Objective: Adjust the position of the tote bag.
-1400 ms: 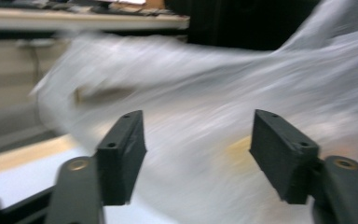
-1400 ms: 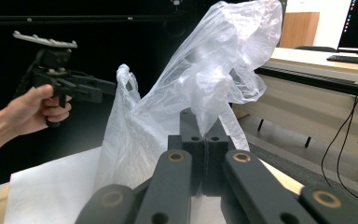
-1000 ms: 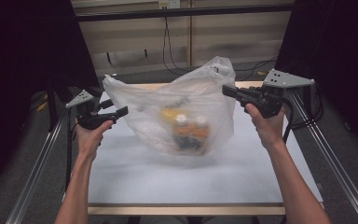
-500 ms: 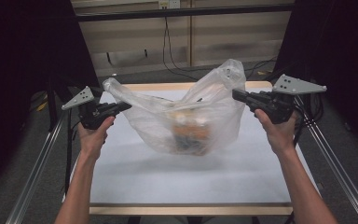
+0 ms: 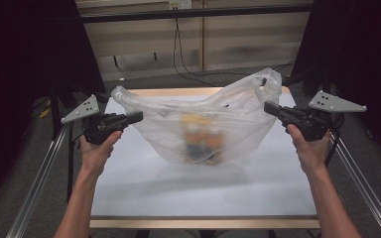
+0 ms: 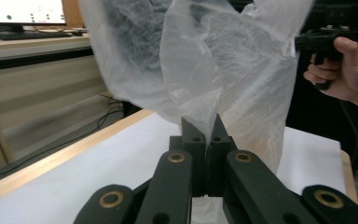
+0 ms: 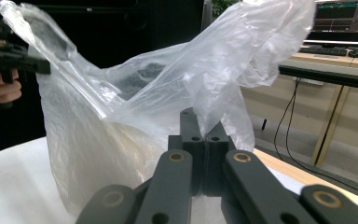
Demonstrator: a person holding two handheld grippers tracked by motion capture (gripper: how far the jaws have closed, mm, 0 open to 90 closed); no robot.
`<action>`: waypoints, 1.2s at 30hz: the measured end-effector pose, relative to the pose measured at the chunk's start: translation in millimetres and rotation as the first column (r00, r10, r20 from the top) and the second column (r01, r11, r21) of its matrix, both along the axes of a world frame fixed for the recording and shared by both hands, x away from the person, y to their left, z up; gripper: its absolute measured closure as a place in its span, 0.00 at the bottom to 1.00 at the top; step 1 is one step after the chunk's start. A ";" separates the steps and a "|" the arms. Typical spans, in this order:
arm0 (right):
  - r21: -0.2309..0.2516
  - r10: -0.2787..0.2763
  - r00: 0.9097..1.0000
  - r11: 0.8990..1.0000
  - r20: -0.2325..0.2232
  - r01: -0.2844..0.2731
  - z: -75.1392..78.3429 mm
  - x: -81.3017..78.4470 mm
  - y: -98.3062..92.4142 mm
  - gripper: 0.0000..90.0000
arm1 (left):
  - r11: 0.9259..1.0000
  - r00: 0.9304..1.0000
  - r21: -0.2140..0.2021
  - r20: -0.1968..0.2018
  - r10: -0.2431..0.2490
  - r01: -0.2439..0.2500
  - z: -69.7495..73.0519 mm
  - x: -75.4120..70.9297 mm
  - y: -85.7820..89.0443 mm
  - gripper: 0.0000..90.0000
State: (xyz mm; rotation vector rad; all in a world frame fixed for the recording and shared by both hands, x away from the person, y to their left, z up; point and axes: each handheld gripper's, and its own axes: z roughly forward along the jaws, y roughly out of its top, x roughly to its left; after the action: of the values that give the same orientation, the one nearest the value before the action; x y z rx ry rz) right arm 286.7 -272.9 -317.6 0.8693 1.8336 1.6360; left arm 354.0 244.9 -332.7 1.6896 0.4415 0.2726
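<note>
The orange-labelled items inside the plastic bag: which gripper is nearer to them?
Roughly equal; the left looks marginally nearer. The left gripper pinches the plastic bag at its left edge, the right gripper at its right edge, and the orange-labelled items hang low between them.

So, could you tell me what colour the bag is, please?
The bag is clear, slightly milky plastic; the right gripper view shows it best.

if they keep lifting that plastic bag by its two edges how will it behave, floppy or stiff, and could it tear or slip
The plastic bag looks floppy: it hangs in a sagging curve between the left gripper and the right gripper. The orange contents pool at its lowest point, so it would probably swing. The film is thin and each gripper pinches only a small edge, so stretching or slipping seems possible.
</note>
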 end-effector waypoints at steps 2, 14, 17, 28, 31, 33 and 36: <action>0.000 0.000 1.000 1.000 -0.005 0.000 -3.3 -0.2 -0.4 1.00 | 0.999 1.000 0.044 -0.015 0.000 0.000 -6.1 2.0 -2.4 1.00; -0.024 0.031 0.997 0.999 -0.065 -0.032 -28.1 3.7 1.8 1.00 | 0.992 0.995 0.116 -0.090 -0.046 0.056 -34.9 5.1 -7.5 1.00; -0.020 0.038 0.995 0.999 -0.088 -0.040 -36.0 7.4 4.6 1.00 | 0.990 0.994 0.128 -0.100 -0.053 0.066 -39.5 6.9 -11.7 1.00; -0.073 0.043 0.991 0.996 -0.125 -0.052 -48.5 14.3 13.6 1.00 | 0.981 0.991 0.184 -0.128 -0.045 0.068 -55.2 13.7 -19.6 1.00; -0.080 0.037 0.990 0.996 -0.139 -0.048 -52.0 16.1 12.9 1.00 | 0.976 0.989 0.208 -0.143 -0.036 0.065 -61.5 15.8 -19.9 1.00; -0.091 0.028 0.989 0.995 -0.145 -0.042 -54.0 17.3 11.6 1.00 | 0.973 0.988 0.219 -0.154 -0.034 0.067 -65.5 17.4 -19.1 1.00; -0.097 0.021 0.986 0.995 -0.167 -0.038 -58.6 19.5 7.7 1.00 | 0.966 0.985 0.248 -0.168 -0.029 0.071 -70.2 18.8 -19.2 1.00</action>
State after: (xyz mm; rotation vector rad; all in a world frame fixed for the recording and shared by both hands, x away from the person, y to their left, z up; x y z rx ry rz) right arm 306.2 -265.2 -376.2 0.9631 2.0311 1.5146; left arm 372.8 225.7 -402.8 1.9798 0.5006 0.1581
